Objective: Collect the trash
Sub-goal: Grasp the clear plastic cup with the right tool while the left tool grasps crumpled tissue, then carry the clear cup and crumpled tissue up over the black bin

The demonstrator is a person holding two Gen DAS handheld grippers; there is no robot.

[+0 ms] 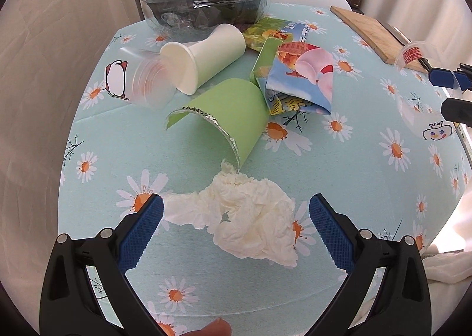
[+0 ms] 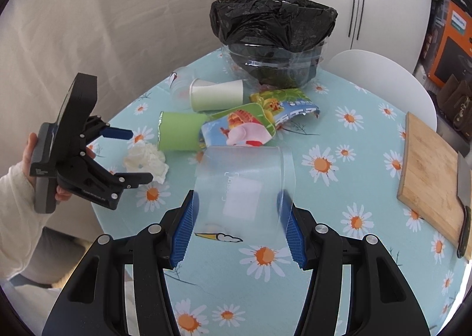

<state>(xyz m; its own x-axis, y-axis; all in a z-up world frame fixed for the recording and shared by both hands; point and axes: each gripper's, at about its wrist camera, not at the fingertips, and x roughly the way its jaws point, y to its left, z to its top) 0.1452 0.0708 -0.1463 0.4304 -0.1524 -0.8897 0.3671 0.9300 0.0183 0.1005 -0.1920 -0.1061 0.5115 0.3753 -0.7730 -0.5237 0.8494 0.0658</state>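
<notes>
My left gripper [image 1: 236, 209] is open, its blue pads on either side of a crumpled white tissue [image 1: 250, 218] on the floral tablecloth. Beyond it lie a green paper cup [image 1: 233, 118], a white paper cup [image 1: 206, 56], a clear plastic cup with a penguin print [image 1: 141, 82] and colourful snack wrappers [image 1: 298, 76]. My right gripper [image 2: 239, 206] is shut on a clear plastic cup [image 2: 244, 182], held above the table. The bin [image 2: 274, 41], lined with a black bag, stands at the table's far side. The left gripper [image 2: 129, 156] and the tissue [image 2: 146, 160] show in the right wrist view.
A wooden cutting board [image 2: 430, 171] with a knife [image 2: 464, 203] lies at the right edge of the round table [image 2: 339, 218]. A white chair [image 2: 383, 76] stands behind the table. Curtains hang on the left.
</notes>
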